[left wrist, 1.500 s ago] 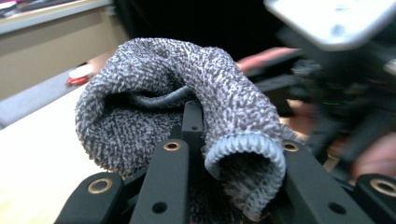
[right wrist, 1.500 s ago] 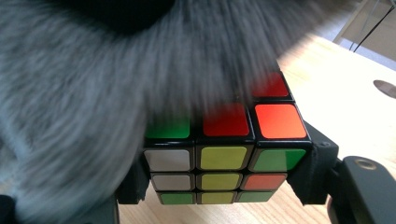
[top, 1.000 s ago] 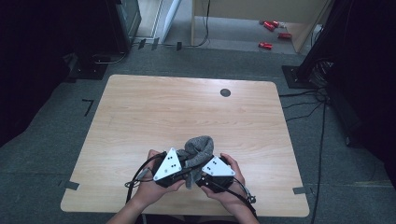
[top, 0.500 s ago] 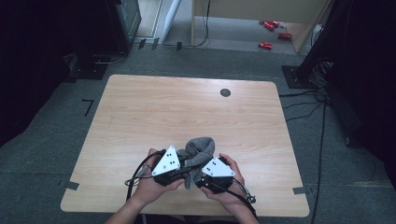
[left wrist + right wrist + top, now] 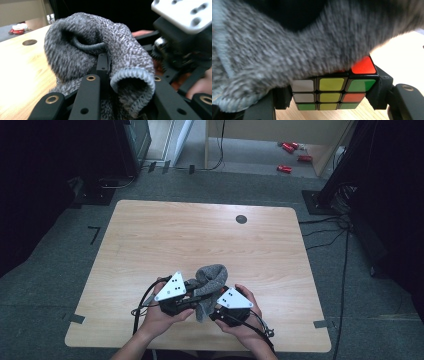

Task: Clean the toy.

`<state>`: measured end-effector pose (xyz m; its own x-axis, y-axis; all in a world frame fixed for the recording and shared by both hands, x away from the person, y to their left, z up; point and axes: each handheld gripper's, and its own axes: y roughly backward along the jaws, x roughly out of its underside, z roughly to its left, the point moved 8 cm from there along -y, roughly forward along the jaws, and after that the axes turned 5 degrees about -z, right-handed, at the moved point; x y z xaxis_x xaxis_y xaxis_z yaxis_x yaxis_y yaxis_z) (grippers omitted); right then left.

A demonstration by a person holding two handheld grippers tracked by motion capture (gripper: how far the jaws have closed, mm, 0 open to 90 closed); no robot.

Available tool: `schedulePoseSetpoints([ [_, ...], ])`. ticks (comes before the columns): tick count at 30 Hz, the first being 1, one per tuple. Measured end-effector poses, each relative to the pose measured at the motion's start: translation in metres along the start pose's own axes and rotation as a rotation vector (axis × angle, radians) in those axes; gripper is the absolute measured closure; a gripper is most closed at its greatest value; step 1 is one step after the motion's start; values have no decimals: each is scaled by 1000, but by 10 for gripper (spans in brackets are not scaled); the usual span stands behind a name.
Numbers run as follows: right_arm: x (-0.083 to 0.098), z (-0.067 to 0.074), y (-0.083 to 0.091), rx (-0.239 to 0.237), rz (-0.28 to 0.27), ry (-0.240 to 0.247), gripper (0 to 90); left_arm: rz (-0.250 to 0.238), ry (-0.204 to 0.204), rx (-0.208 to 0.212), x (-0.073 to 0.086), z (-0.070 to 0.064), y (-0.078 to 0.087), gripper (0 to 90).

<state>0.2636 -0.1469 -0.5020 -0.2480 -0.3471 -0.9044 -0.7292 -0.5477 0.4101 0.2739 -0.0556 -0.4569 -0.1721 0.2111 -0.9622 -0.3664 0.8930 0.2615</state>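
Job in hand: looks like pulling a grey knit sock (image 5: 209, 279) over a puzzle cube (image 5: 334, 91), so basically bagging the cube.

Landmark: the cube, near the front edge of the counter (image 5: 165, 235), right in front of the person.

Cube: clamped in the right tongs (image 5: 329, 101), one jaw on each side face. White, yellow, green and orange stickers face the right gripper view, and one red sticker shows on top.

Sock: draped over the cube's top and bunched up above it, between the two hands. Its ribbed cuff hangs open on the side of the left tongs.

Left tongs (image 5: 122, 82): pressed nearly together, pinching the sock at the cuff, just beside the cube. A fold of knit sits right between the jaws in the left gripper view.

Right tongs: held partway apart by the cube itself, so they're pinching it, not hanging loose.

What could go wrong: the cuff looks narrower than the cube, so my guess is it snags on a corner. Tug harder and the knit could slip out of the pinch, or drag the cube out of the side grip.

Other risk: the sock hides most of the cube's top, so lining up the opening is kinda blind.

Also: the right jaws stand in the cuff's way further down.
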Motion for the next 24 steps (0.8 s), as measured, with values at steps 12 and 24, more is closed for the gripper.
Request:
schedulePoseSetpoints([
  [12,-10,-7,9,10,-92,16,348,-169,356,43,-5,53,33,761],
  [24,-20,3,19,-23,-176,82,348,-91,498,254,11,46,19,787],
])
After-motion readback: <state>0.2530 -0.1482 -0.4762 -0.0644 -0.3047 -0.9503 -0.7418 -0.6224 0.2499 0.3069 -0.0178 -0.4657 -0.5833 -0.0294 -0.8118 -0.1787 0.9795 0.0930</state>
